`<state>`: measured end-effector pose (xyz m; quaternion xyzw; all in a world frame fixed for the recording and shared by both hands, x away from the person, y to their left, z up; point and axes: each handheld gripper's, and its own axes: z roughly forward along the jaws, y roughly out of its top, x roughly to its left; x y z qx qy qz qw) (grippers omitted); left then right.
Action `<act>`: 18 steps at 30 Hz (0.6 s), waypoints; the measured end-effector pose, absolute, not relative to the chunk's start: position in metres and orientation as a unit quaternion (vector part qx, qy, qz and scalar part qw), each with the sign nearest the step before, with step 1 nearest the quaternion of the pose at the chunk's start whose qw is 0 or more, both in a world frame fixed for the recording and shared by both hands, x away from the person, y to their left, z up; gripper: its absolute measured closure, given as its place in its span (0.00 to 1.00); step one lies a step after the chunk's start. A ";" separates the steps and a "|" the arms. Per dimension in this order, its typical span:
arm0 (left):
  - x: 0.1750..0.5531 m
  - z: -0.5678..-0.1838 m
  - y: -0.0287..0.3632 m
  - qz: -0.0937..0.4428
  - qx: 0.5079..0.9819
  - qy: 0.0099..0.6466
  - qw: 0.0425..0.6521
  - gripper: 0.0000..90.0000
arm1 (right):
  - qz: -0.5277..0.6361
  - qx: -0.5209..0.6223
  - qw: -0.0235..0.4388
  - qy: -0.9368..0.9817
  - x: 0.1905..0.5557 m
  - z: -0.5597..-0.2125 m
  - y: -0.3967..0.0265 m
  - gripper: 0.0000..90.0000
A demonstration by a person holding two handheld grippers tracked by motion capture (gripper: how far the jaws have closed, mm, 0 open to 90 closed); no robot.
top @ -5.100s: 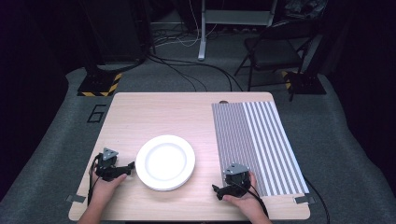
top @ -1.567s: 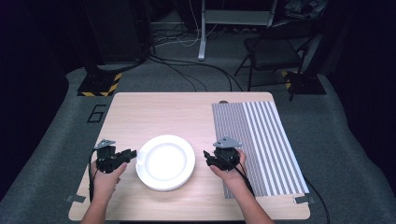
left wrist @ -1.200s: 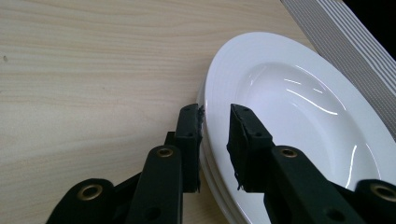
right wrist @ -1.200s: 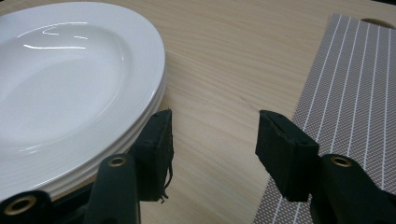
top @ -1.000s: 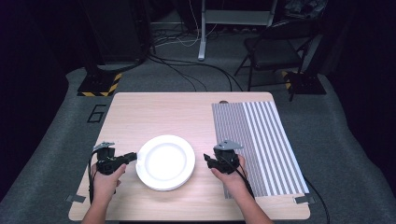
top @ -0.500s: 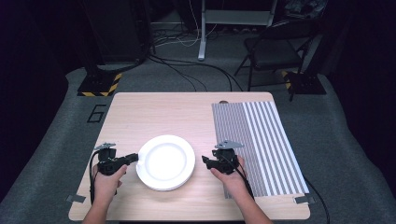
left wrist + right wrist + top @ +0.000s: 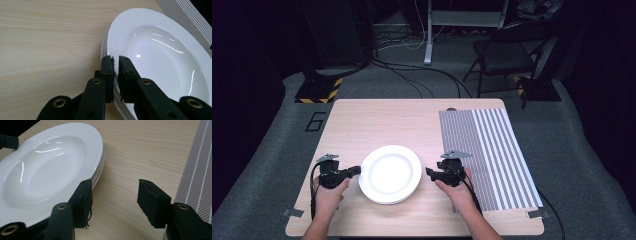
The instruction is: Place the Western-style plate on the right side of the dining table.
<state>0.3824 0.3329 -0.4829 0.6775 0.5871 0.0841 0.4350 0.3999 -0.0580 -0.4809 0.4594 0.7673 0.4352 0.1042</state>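
You can read one mark: a dark "6" [image 7: 314,121] on the grey floor just left of the table [image 7: 377,120].

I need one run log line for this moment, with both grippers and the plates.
left gripper: shut on top plate rim | right gripper: open beside plate stack | placemat: bare

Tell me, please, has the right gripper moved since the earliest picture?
Yes. The right gripper has moved up the table and leftward, from near the striped mat's lower left corner to just beside the stack of white plates, jaws pointing at it.
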 end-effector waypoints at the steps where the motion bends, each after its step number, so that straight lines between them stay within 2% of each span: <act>1: 0.382 -0.483 0.333 0.083 0.677 0.587 0.436 0.92 | 0.439 0.463 0.099 0.764 0.400 -0.481 -0.057 0.50; 18: 0.381 -0.485 0.332 0.093 0.672 0.588 0.441 0.92 | 0.435 0.458 0.073 0.772 0.399 -0.482 -0.032 0.48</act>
